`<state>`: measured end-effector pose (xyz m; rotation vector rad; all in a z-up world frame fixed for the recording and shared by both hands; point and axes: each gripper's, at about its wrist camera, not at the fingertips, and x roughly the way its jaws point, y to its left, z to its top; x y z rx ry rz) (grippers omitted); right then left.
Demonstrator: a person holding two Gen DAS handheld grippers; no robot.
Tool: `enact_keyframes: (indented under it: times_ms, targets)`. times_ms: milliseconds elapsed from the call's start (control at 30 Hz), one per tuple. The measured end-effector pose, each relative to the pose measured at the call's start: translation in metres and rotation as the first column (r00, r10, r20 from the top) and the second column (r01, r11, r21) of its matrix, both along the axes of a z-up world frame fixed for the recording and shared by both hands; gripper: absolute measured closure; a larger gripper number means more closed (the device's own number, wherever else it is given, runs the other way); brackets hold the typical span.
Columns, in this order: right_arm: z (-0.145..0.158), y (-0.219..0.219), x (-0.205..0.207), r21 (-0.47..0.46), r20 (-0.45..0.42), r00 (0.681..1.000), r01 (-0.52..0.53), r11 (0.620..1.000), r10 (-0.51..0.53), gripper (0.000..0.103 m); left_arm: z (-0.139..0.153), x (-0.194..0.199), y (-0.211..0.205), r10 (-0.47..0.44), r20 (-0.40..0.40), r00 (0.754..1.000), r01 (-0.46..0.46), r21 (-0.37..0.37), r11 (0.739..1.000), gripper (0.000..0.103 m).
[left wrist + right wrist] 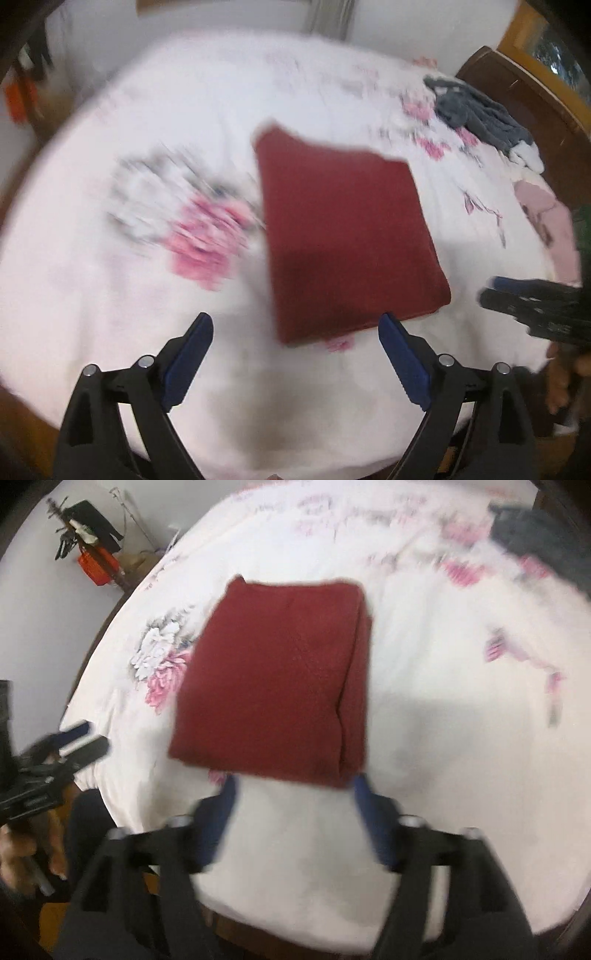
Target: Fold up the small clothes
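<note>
A dark red garment (347, 236) lies folded into a flat rectangle on the white flowered bedsheet (110, 295). In the right wrist view the red garment (273, 675) shows a doubled fold along its right side. My left gripper (295, 321) hovers open just in front of its near edge, nothing between the blue pads. My right gripper (295, 782) is open too, its tips level with the garment's near edge. Each gripper shows at the other view's border: the right gripper (532, 302), the left gripper (74, 746).
A grey garment (476, 110) and a pink one (550, 221) lie at the bed's right edge beside the dark wooden bed frame (528, 107). A coat stand with an orange bag (96, 565) is by the wall at left. A hand (22, 853) holds the left gripper.
</note>
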<state>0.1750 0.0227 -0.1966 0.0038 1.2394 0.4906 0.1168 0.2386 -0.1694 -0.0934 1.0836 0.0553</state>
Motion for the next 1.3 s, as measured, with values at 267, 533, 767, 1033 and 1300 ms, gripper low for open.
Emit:
enact_keyframes:
  times_ms: [267,533,767,1033,1300]
  targets:
    - [0.117,0.000,-0.108,-0.134,0.264,0.954,0.181,0.974,-0.141,0.003,0.113,-0.105,-0.007,0.071,0.058,0.996,-0.081,0.185,0.979,0.011]
    - [0.214,-0.009,-0.161,-0.096,0.306,0.947,0.137,0.986,-0.101,0.003,0.207,-0.159,-0.015,0.078,0.114,0.990,-0.093,0.131,0.987,0.011]
    - [0.238,-0.012,-0.189,-0.111,0.366,0.921,0.181,0.977,-0.129,0.003,0.212,-0.177,-0.020,0.086,0.106,0.991,-0.094,0.072,0.993,0.011]
    - [0.230,-0.001,-0.192,-0.156,0.352,0.931,0.160,0.975,-0.096,0.003,0.207,-0.182,-0.023,0.087,0.094,0.992,-0.094,0.070,0.993,0.011]
    - [0.225,0.004,-0.184,-0.151,0.328,0.940,0.152,0.977,-0.096,0.003,0.205,-0.177,-0.017,0.091,0.078,0.993,-0.097,0.077,0.992,0.011]
